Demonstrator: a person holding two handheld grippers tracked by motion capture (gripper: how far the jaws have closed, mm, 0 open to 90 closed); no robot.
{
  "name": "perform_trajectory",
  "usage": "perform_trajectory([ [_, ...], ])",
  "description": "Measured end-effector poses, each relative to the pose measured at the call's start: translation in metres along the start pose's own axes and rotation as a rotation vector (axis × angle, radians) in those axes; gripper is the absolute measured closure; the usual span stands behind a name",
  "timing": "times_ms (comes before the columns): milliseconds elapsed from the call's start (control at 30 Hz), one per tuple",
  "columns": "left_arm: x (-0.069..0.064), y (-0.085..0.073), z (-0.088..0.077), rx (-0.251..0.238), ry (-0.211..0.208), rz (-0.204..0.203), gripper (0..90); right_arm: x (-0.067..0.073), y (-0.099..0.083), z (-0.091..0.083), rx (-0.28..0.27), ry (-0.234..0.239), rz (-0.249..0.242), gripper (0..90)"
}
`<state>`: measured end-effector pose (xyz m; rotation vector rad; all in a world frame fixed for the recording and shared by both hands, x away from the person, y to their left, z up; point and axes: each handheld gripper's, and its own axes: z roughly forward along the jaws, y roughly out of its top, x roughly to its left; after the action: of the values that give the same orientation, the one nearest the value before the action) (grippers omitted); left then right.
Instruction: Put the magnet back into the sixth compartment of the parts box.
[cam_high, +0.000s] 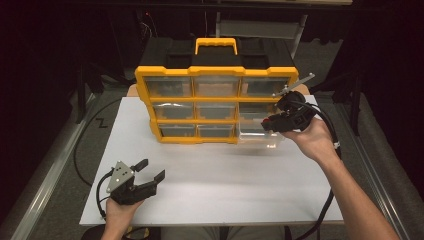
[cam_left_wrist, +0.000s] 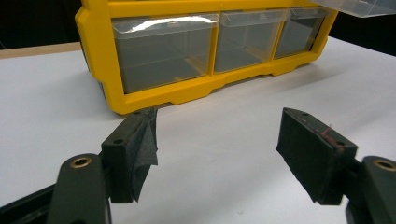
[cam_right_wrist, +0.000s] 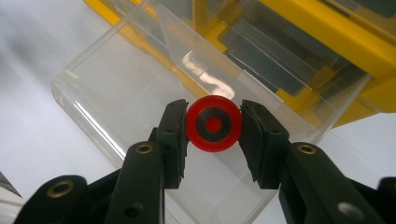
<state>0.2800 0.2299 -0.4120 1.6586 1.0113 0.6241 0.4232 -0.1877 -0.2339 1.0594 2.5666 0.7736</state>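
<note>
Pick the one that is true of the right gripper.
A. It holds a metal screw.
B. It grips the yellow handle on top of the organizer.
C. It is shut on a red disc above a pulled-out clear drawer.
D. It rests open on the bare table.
C: in the right gripper view, the right gripper has its jaws pressed on either side of a red disc, with the clear drawer pulled out beneath.
</note>
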Motion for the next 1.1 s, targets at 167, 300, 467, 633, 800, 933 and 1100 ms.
perform_trajectory([
  [167, 0.0, 0.0, 0.0, -0.001, 0.001, -0.001, 28.6, 0.0, 0.0, 0.003, 0.007, 0.0, -0.002, 64.0],
  [300, 0.0, 0.0, 0.0, -0.003, 0.001, -0.003, 28.7, -0.002, -0.001, 0.005, 0.01, 0.005, 0.006, 63.7],
  [467, 0.0, 0.0, 0.0, -0.003, 0.001, -0.002, 28.7, -0.002, -0.002, 0.005, 0.007, 0.006, 0.013, 61.4],
  [633, 0.0, 0.0, 0.0, -0.002, 0.001, -0.001, 28.8, -0.003, -0.003, 0.002, -0.006, 0.005, 0.01, 60.7],
  [800, 0.0, 0.0, 0.0, -0.003, 0.002, -0.003, 28.8, -0.003, -0.004, -0.001, -0.018, 0.005, 0.011, 61.6],
  [933, 0.0, 0.0, 0.0, -0.001, 0.0, -0.001, 28.7, -0.001, -0.005, -0.005, -0.034, 0.009, 0.008, 61.9],
  [1100, 0.0, 0.0, 0.0, -0.002, 0.001, -0.004, 28.7, 0.002, -0.006, -0.011, -0.051, 0.015, -0.006, 62.1],
])
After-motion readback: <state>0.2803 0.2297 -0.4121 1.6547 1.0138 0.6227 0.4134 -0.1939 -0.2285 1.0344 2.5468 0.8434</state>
